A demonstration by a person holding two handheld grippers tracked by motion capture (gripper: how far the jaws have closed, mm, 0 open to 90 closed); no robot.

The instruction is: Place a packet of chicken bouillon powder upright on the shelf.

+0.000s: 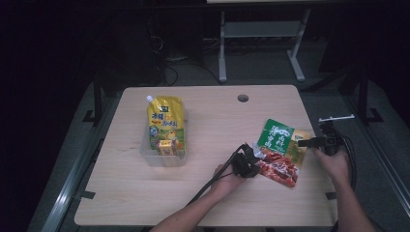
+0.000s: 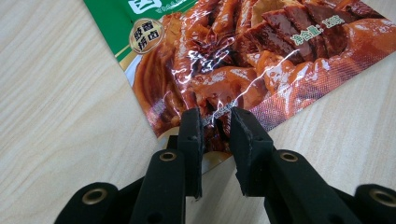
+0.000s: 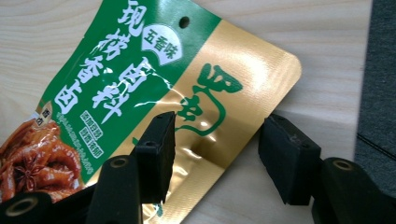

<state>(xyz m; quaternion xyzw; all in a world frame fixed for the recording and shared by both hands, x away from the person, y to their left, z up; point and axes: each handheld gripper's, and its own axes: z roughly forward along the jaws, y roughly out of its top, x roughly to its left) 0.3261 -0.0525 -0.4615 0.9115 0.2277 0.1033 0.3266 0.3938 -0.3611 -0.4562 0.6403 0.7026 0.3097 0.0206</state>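
Pale wood grain covers the worktop [image 1: 208, 121] in the high view. On it, toward three o'clock from the centre, lies a green, gold and red food pouch [image 1: 280, 152], flat and slanted. The left gripper [image 1: 252, 155] sits at the pouch's nine o'clock edge, held by the left hand [image 1: 227, 180], whose forearm comes in from six o'clock. The right gripper [image 1: 303, 142] meets the pouch at its three o'clock side, with the right hand [image 1: 336, 162] behind it. Well apart, at nine o'clock on the worktop, a clear plastic tub [image 1: 162, 157] holds a yellow spouted pouch [image 1: 165, 118] and a small yellow box [image 1: 166, 146].

Along the left gripper view, the left gripper [image 2: 215, 122] has its jaws clenched on the red printed corner of the food pouch [image 2: 243, 60]; the thin foil edge is pinched between the two black pads, and the rest of the pouch stretches away toward twelve o'clock over the worktop [image 2: 56, 116].

Along the right gripper view, the right gripper [image 3: 217, 135] straddles the gold corner of the food pouch [image 3: 140, 79]. Its jaws stand apart, not gripping: one pad lies over the gold foil, the other at four o'clock just off the pouch's edge above the worktop [image 3: 327, 56]. The pouch's green panel with white lettering and a hanging hole runs toward eleven o'clock.
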